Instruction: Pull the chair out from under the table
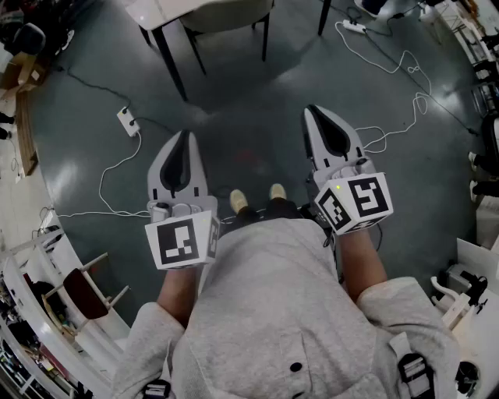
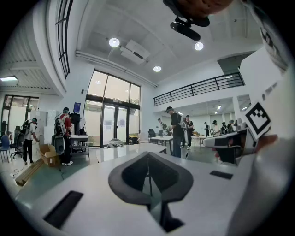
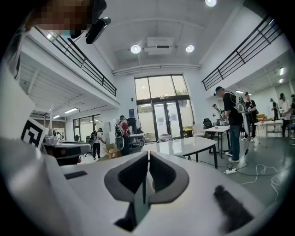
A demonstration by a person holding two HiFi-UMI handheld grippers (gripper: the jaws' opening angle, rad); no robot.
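Nothing done yet — the chair sits tucked under the table, well ahead of the left gripper and right gripper; both are pressed together, empty; approach, grasp and pull all remain.

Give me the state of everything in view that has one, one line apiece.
left gripper: shut, empty, touching nothing.
right gripper: shut, empty, touching nothing.
chair: pushed in at the table, not yet pulled out.
table: standing, chair between its legs.
power strip: lying on the floor, white cable attached.
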